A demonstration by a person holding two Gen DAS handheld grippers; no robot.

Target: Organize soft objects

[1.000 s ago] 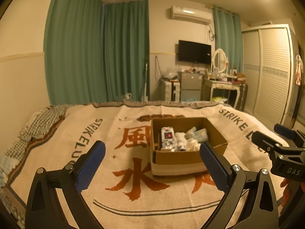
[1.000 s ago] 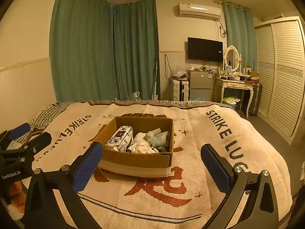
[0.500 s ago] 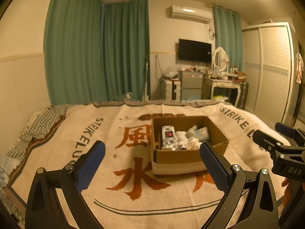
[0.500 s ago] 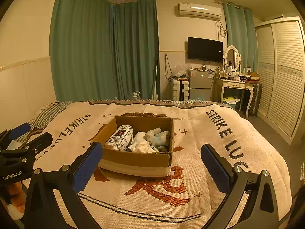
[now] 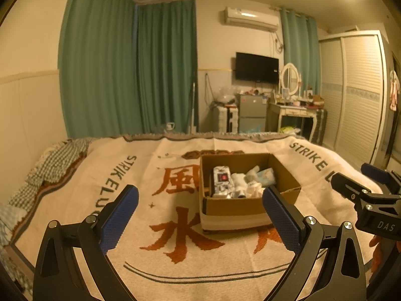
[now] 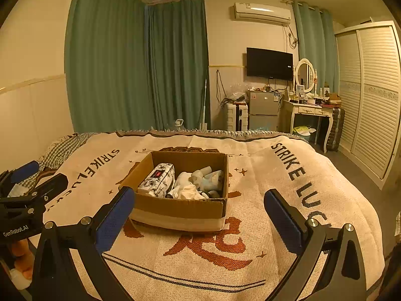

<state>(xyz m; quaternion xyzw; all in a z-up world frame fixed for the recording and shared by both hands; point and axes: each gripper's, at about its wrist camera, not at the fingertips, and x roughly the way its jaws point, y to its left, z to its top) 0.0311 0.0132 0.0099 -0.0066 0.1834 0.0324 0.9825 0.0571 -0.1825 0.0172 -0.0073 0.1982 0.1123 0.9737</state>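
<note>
Over the last second, both wrist views have shifted only slightly; nothing was picked up or put down. The left gripper (image 5: 200, 208) and right gripper (image 6: 199, 207) hover with jaws apart and empty above the woven blanket (image 6: 288, 175) on the bed. The cardboard box (image 6: 180, 208) sits mid-blanket, holding a patterned pouch (image 6: 158, 179) and white soft items (image 6: 186, 188). Judgement: no grasp is in progress.

Left gripper (image 5: 200, 209): black angular frame, silver screws at the joints, blue textured pads (image 5: 119, 215). Right gripper (image 6: 199, 215): identical build. White lettering: "DAS" on the right unit's body, "GenRobot.AI" on the left's. Reddish-lit skin, probably fingers (image 6: 21, 250), shows beneath the left unit's body.
</note>
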